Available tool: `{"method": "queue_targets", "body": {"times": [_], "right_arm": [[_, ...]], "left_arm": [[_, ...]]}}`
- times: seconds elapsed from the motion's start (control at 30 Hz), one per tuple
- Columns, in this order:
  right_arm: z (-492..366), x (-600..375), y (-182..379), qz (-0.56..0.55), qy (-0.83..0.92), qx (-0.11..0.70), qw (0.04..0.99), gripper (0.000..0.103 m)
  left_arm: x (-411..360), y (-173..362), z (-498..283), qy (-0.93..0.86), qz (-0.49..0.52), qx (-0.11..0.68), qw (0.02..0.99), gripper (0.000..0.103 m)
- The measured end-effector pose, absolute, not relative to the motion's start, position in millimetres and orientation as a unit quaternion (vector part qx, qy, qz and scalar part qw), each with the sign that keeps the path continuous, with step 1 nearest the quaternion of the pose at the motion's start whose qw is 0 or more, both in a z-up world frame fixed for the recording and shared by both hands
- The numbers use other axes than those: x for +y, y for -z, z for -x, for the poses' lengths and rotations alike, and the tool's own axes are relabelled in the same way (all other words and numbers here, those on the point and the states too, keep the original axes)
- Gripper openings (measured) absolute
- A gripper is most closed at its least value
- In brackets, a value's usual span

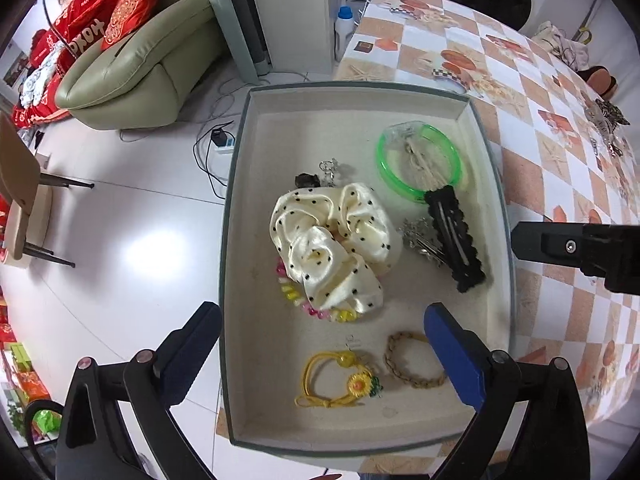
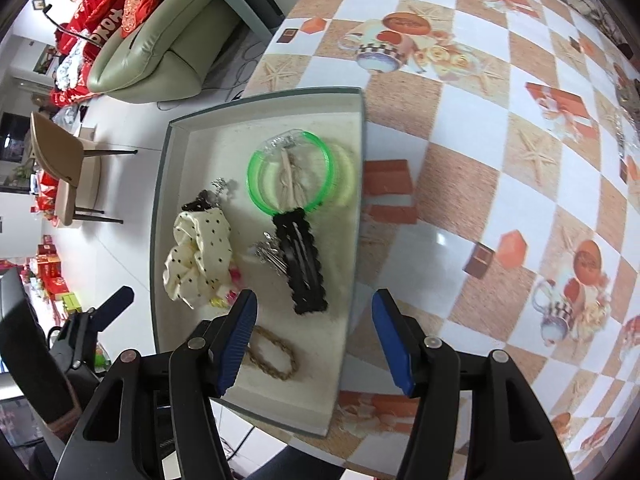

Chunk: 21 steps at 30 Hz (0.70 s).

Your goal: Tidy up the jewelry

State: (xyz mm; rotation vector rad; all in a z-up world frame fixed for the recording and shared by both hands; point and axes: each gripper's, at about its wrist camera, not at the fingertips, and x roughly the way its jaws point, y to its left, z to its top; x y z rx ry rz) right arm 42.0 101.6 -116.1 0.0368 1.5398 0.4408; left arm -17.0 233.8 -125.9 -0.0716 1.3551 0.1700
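Left wrist: cream scrunchie (image 1: 334, 246) (black-dotted, satin) in box (image 1: 240, 184)

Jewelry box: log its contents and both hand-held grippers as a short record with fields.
container: grey jewelry box at the table's edge
centre: cream polka-dot scrunchie lying over a coloured bead bracelet
far right: green bangle
right: black lace hair clip, silver hairpin beside it
near: yellow sunflower hair tie, braided bracelet
left hand-held gripper: open, empty
right hand-held gripper: open, empty
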Motion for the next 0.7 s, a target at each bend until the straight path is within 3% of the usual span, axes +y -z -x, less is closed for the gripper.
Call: {"method": "queue_targets", "body": {"times": [0.23,0.4,0.47,0.7], "right_arm": [[-30,92,103,0.001,-0.191,0.686,0.702,0.064],[-22,93,89,0.020,-0.200,0.676,0.709,0.070],[-19,94,84,0.028,-0.203,0.672,0.712,0.079],[-10,100,62,0.079,-0.209,0.649,0.727,0.080]], "left_arm": [[227,115,26,-0.072,0.036,0.631,0.772,0.103],[222,108,33,-0.067,0.039,0.638,0.766,0.103],[221,104,35,-0.071,0.032,0.636,0.767,0.103],[221,81,41,-0.081,0.014,0.625,0.776,0.103]]}}
